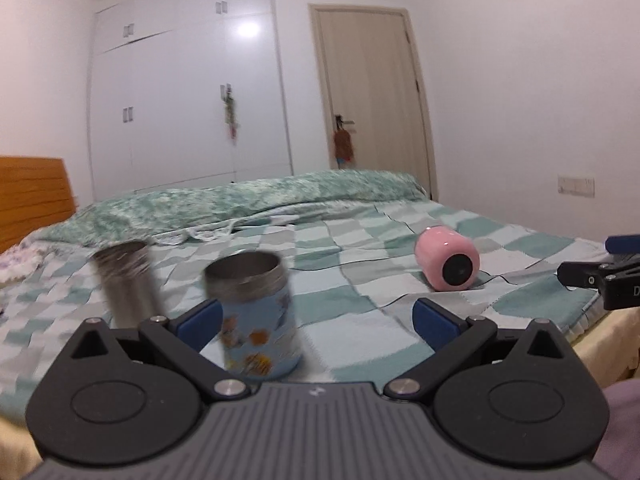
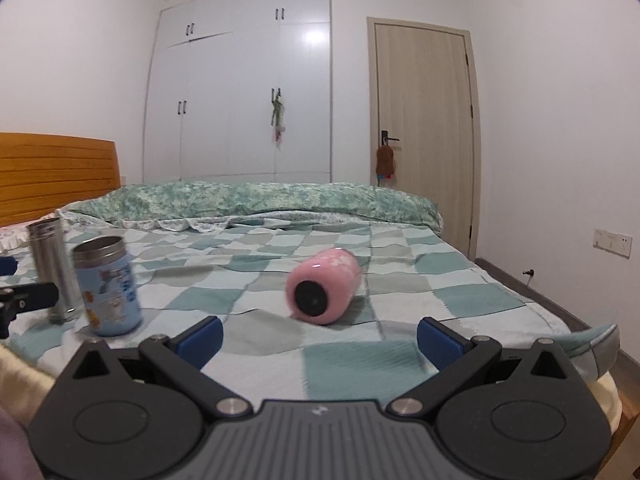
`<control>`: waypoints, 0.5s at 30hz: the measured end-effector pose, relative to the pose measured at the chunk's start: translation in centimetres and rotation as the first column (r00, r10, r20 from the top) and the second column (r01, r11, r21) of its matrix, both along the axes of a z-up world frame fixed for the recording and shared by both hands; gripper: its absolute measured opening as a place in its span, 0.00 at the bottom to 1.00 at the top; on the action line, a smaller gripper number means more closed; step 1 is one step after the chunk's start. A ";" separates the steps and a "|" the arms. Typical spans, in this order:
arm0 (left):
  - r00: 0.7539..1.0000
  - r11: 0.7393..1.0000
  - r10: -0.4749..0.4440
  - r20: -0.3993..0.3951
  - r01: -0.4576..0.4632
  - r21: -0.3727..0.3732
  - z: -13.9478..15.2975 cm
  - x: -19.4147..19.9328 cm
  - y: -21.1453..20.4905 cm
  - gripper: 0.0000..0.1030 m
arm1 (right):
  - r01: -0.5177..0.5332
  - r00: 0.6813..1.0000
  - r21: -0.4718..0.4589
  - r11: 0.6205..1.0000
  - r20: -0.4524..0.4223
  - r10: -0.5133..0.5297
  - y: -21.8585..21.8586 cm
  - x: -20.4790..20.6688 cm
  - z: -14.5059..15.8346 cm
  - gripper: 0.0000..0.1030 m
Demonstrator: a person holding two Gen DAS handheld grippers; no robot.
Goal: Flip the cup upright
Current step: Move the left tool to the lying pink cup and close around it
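A pink cup (image 2: 324,286) lies on its side on the checked bedspread, its black base toward the camera; it also shows in the left wrist view (image 1: 446,258) at the right. My right gripper (image 2: 320,336) is open and empty, a short way in front of the pink cup. A blue cartoon-print cup (image 1: 256,312) stands upright with its steel rim up, just beyond my open, empty left gripper (image 1: 318,326) and near its left finger; it also shows in the right wrist view (image 2: 107,286). The left view is blurred.
A slim steel flask (image 1: 128,284) stands upright left of the blue cup, also in the right wrist view (image 2: 52,270). A rolled green quilt (image 2: 256,204) lies across the far side of the bed. The bed's front edge (image 2: 596,344) is at the right. A wooden headboard (image 2: 56,176) is left.
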State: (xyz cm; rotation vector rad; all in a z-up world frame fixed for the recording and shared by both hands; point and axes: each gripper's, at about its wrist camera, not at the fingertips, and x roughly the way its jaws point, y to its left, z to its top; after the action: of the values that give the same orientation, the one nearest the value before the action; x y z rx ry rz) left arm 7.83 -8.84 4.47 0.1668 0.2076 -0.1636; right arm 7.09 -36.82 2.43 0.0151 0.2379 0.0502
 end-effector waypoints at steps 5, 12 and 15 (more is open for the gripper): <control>0.994 0.997 -0.066 -0.090 0.068 0.024 1.9 5.3 -3.9 1.00 | -0.011 1.000 0.002 1.000 -0.026 0.011 -2.8 3.7 0.8 1.00; 0.962 0.989 -0.124 -0.243 0.139 0.045 4.2 12.9 -9.9 1.00 | -0.029 0.996 -0.055 0.998 -0.083 0.025 -6.0 9.1 1.9 1.00; 0.948 0.984 -0.134 -0.288 0.162 0.077 4.6 15.5 -12.3 1.00 | -0.025 0.993 -0.068 0.997 -0.115 0.017 -7.5 11.3 2.1 1.00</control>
State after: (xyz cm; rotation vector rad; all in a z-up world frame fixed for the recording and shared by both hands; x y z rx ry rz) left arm 23.34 -21.11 9.11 0.2587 0.4886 -0.3278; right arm 18.41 -44.31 4.51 -0.0534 0.3546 0.0626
